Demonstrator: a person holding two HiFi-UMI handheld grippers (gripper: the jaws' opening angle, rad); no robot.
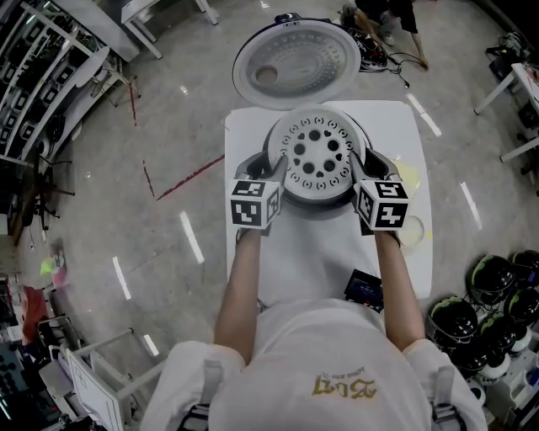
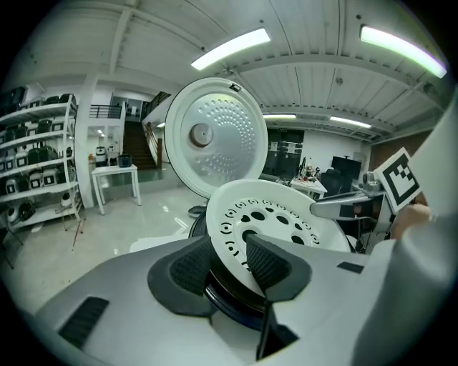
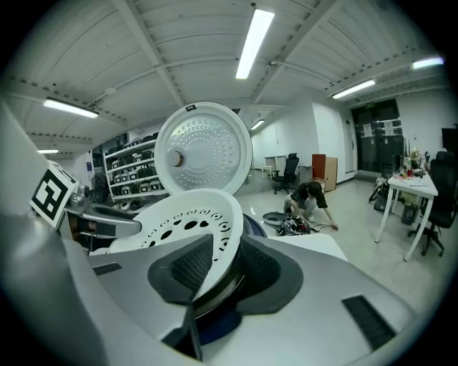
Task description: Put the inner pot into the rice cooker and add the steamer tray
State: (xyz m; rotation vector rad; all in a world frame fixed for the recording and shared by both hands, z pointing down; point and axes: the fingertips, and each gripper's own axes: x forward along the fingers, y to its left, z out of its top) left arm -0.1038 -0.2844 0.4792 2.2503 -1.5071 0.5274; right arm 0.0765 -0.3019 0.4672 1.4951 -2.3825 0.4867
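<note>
A white perforated steamer tray (image 1: 316, 156) lies on top of the rice cooker (image 1: 318, 199), whose round lid (image 1: 295, 66) stands open behind it. My left gripper (image 1: 276, 166) is at the tray's left rim and my right gripper (image 1: 357, 166) at its right rim. In the left gripper view the tray (image 2: 275, 214) and the dark pot rim (image 2: 230, 302) under it pass between the jaws of the left gripper (image 2: 229, 266), with a gap beside the pads. In the right gripper view the tray's (image 3: 182, 223) edge likewise runs between the parted jaws of the right gripper (image 3: 215, 270).
The cooker stands on a small white table (image 1: 328, 252), which also carries a small black device (image 1: 364, 289) at the near right and pale yellow items (image 1: 409, 177) at the right edge. A person (image 1: 387, 17) crouches on the floor beyond. Shelves (image 1: 34, 84) stand left, round dark appliances (image 1: 488, 311) right.
</note>
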